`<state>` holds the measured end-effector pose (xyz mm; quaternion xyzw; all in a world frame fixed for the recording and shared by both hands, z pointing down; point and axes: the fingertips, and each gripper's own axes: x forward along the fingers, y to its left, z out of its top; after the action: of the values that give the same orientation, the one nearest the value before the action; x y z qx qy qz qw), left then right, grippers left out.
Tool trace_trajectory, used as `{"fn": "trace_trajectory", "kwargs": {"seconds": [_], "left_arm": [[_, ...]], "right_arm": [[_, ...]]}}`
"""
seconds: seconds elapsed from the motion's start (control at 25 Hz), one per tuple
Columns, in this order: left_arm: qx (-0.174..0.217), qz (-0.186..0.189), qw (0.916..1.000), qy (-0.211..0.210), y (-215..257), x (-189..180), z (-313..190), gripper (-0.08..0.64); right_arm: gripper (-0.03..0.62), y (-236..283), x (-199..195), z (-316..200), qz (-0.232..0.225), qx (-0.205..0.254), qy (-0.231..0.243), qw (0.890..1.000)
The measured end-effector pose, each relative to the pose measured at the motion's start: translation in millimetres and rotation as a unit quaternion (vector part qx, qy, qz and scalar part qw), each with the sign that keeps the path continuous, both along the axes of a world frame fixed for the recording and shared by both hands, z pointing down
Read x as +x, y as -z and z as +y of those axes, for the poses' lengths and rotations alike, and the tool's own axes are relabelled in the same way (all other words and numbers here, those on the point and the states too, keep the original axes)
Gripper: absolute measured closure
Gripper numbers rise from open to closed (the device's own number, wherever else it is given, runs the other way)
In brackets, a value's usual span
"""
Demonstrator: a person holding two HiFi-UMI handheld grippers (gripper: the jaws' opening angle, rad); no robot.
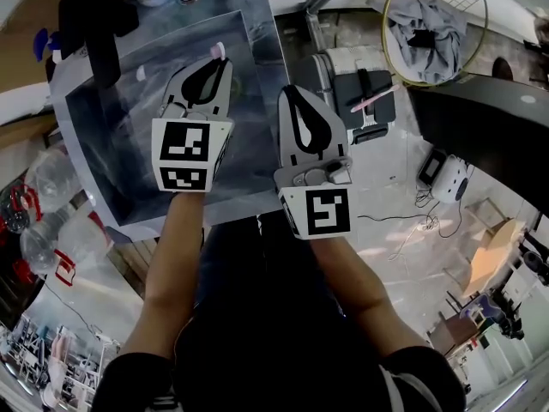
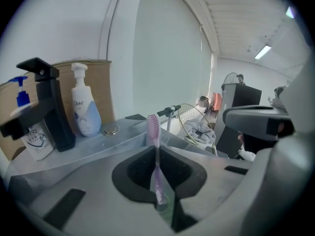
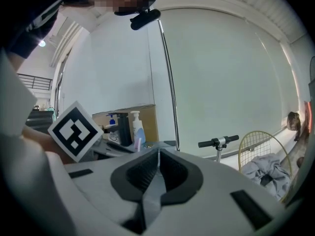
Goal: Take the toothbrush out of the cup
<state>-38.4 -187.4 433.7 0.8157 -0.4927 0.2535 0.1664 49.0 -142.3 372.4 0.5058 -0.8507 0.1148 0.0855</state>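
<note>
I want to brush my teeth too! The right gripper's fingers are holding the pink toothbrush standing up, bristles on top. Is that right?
Not quite. It is the left gripper whose fingers hold the pink toothbrush standing up, bristles on top. The left gripper view shows it. The right gripper is shut on nothing.

- I count two claws: my left claw [image 1: 208, 65] and my right claw [image 1: 296, 93].
- One toothbrush [image 2: 156, 171], upright between the left claw's jaws.
- Two pump bottles ahead-left of the left claw: a white bottle [image 2: 84, 112] and a blue-topped bottle [image 2: 37, 141].
- One black tap [image 2: 51, 107], between those bottles.
- One sink [image 1: 120, 144], below the left claw.
- One wire basket [image 3: 256, 149], ahead-right of the right claw.
- One scooter handlebar [image 3: 219, 142], just left of that basket.
</note>
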Motion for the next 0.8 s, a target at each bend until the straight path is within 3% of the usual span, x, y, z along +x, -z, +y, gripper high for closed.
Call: {"fn": "trace_trajectory", "kwargs": {"seconds": [0.44,0.68,0.8], "left_arm": [[0.086,0.043,0.9951,0.024,104,-24,43,0.517],[0.080,0.042,0.9952,0.039,117,-50,78,0.517],[0.056,0.031,0.9966,0.052,104,-68,96,0.517]], "right_arm": [[0.561,14,-20,13,-0.004,0.013,0.027,1.000],[0.561,16,-36,21,-0.007,0.014,0.045,0.999],[0.561,16,-46,22,-0.008,0.017,0.057,0.998]]}}
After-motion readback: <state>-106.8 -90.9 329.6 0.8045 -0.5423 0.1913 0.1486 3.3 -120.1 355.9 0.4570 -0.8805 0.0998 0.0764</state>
